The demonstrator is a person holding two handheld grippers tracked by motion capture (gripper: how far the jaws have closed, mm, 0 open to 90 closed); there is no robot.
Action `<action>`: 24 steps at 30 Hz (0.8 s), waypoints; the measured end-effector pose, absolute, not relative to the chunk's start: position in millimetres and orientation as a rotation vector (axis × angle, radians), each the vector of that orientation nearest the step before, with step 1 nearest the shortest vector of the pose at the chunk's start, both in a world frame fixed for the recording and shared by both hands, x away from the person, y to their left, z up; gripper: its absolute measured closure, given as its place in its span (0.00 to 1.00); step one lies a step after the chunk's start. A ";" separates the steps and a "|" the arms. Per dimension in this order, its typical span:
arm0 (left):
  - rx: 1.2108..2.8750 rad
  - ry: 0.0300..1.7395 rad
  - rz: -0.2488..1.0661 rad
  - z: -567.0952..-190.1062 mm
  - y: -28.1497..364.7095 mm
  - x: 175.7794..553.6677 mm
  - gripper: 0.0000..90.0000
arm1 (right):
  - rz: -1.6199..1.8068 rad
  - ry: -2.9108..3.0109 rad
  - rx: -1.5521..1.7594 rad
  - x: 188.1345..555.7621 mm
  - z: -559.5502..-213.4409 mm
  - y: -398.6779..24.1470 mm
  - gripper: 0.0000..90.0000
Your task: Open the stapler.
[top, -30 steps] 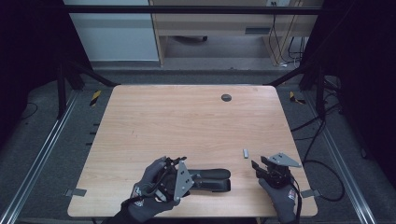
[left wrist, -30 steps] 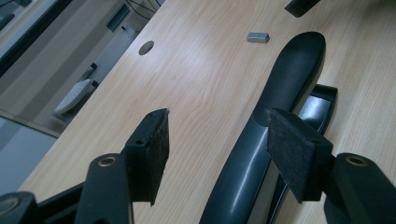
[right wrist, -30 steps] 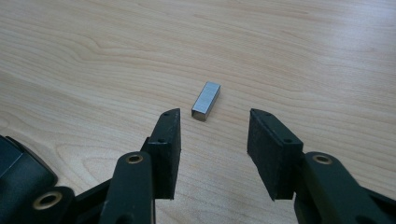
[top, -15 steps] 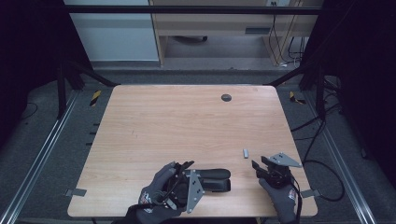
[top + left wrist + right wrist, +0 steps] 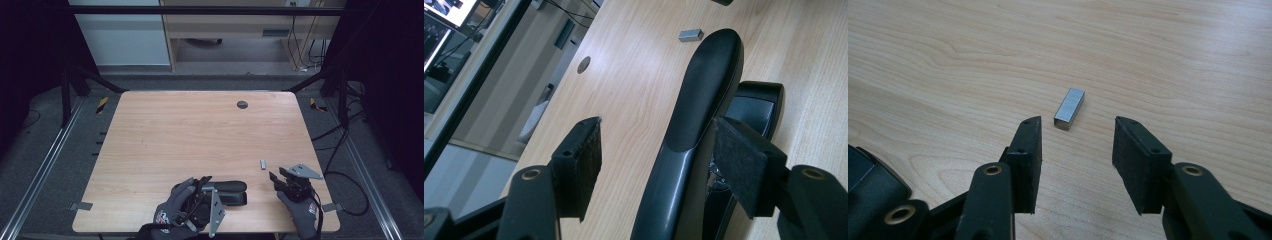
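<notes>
A bare wooden table bears a black stapler near its front edge. The left gripper, jaws just opening, straddles it without pressing. The right gripper stands open just short of a staple block.

Both hands wear dark grey knit gloves with a red-and-white logo on the back. The left tongs and the right tongs are black, each topped by a grey three-cornered plate. Up close, each jaw is a black arm with a brass-coloured rivet behind it and a rough, dark square pad at its tip. A black cable trails behind the right tongs.
</notes>
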State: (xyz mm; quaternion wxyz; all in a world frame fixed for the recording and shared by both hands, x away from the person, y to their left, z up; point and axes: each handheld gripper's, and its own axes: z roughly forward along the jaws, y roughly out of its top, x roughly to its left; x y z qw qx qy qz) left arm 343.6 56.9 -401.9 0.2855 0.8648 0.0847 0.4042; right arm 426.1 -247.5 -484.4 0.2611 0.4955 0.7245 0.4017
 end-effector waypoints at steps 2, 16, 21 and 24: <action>2.318 0.223 1.082 -402.5 56.1 343.1 0.40 | 1.087 1.962 1.342 426.1 -484.5 -247.6 0.61; 2.352 0.154 1.164 -415.3 42.8 339.4 0.38 | 1.093 1.958 1.345 425.8 -484.6 -247.4 0.62; 2.361 0.139 1.188 -419.2 38.9 339.3 0.38 | 1.093 1.961 1.344 425.8 -484.6 -247.2 0.62; 2.370 0.128 1.206 -420.7 37.0 338.8 0.38 | 1.095 1.959 1.344 425.8 -484.6 -247.0 0.62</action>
